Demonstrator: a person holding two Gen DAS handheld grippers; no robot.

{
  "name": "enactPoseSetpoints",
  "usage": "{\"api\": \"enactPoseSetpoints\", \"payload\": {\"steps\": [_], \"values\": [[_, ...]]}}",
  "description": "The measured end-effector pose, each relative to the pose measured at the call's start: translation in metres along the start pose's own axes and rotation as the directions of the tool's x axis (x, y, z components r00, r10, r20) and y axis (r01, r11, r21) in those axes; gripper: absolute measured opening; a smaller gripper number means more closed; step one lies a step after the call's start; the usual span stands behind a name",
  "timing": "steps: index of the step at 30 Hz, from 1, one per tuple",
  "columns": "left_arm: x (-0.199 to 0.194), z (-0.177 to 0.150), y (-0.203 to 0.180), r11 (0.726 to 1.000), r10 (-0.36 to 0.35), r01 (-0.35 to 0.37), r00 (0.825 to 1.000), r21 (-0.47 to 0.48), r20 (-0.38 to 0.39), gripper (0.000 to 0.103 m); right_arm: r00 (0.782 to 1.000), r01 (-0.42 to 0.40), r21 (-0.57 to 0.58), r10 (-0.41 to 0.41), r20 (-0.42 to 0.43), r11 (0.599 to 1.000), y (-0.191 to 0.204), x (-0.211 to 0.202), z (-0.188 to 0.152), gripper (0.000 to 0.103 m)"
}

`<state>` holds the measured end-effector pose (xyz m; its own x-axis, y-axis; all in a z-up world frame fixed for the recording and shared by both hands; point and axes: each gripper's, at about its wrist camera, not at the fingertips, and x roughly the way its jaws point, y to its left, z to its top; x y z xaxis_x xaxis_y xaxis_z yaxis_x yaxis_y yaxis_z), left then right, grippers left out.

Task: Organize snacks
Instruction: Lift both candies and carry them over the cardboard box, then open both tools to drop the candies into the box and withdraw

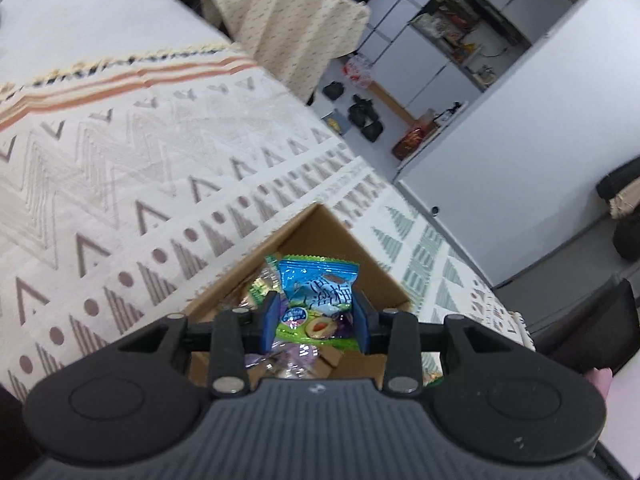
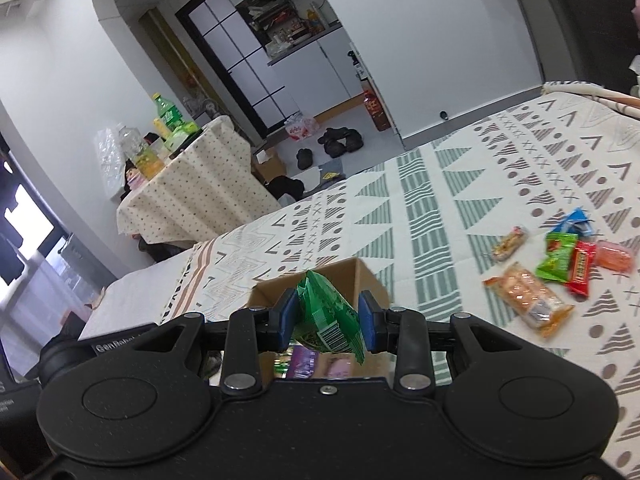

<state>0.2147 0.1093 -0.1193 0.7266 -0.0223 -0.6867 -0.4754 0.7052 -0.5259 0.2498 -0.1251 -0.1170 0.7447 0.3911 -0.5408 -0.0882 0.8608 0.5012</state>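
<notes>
A brown cardboard box [image 1: 320,232] sits on the patterned tablecloth and holds several wrapped snacks. My left gripper [image 1: 314,322] is over the box, its blue pads on either side of a blue and green snack packet [image 1: 318,292]. In the right wrist view my right gripper [image 2: 328,320] holds a green snack packet [image 2: 328,316] between its pads, just above the same box [image 2: 360,272]. Several loose snacks lie on the cloth to the right: an orange cracker pack [image 2: 528,300], a green packet [image 2: 558,258], a red bar [image 2: 580,274] and a blue packet [image 2: 576,220].
The patterned tablecloth [image 1: 140,168] covers a wide table. A second table with a dotted cloth [image 2: 192,184] carries bottles. Beyond the table edge are floor, dark bags [image 2: 340,140] and white cabinets.
</notes>
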Motion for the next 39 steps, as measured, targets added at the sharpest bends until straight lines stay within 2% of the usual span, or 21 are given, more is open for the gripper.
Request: {"api": "enactPoseSetpoints", "payload": {"steps": [4,7,10,13,16,17,20,24,27,33,36,39], "values": [[0.011,0.002,0.013,0.998,0.032,-0.033,0.999,-0.044,-0.038,0.038,1.0,-0.003,-0.02,0.003,-0.022,1.0,0.011,0.016,-0.004,0.033],[0.018,0.005,0.026,0.992,0.045,-0.054,0.996,-0.112,-0.078,0.04,0.999,-0.006,-0.024,0.005,-0.044,1.0,0.017,0.026,-0.007,0.033],[0.02,0.007,0.032,0.987,0.067,-0.077,0.995,-0.144,-0.073,0.041,0.998,-0.017,-0.03,0.015,-0.062,0.999,0.024,0.033,-0.011,0.033],[0.023,0.008,0.033,0.986,0.058,-0.071,0.995,-0.153,-0.086,0.044,0.996,-0.029,-0.028,0.027,-0.084,0.999,0.029,0.041,-0.013,0.034],[0.025,0.006,0.03,0.986,0.068,-0.082,0.993,-0.147,-0.094,0.05,0.992,-0.054,-0.017,0.052,-0.111,0.998,0.034,0.046,-0.012,0.041],[0.026,0.005,0.03,0.985,0.074,-0.088,0.993,-0.146,-0.095,0.053,0.992,-0.054,-0.015,0.052,-0.112,0.998,0.034,0.046,-0.012,0.047],[0.027,0.004,0.028,0.987,0.065,-0.079,0.992,-0.139,-0.104,0.06,0.995,-0.031,-0.016,0.03,-0.09,0.999,0.031,0.041,-0.01,0.052],[0.028,0.0,0.016,0.994,0.07,-0.078,0.991,-0.076,-0.11,0.078,0.996,0.007,-0.019,-0.008,-0.091,1.0,0.016,0.032,-0.008,0.056],[0.029,-0.005,0.007,0.997,0.066,-0.071,0.99,-0.039,-0.121,0.088,0.996,0.053,-0.035,-0.056,-0.075,0.998,0.003,0.02,-0.008,0.067],[0.032,-0.02,-0.015,0.995,0.076,-0.065,0.986,0.079,-0.149,0.09,0.985,0.161,-0.037,-0.163,-0.052,0.986,-0.025,-0.002,-0.007,0.079],[0.032,-0.027,-0.025,0.992,0.074,-0.057,0.985,0.113,-0.159,0.09,0.981,0.185,-0.032,-0.186,-0.045,0.982,-0.039,-0.015,-0.008,0.081],[0.031,-0.036,-0.036,0.987,0.061,-0.035,0.985,0.157,-0.162,0.093,0.977,0.209,-0.033,-0.21,-0.041,0.977,-0.052,-0.026,-0.007,0.089]]}}
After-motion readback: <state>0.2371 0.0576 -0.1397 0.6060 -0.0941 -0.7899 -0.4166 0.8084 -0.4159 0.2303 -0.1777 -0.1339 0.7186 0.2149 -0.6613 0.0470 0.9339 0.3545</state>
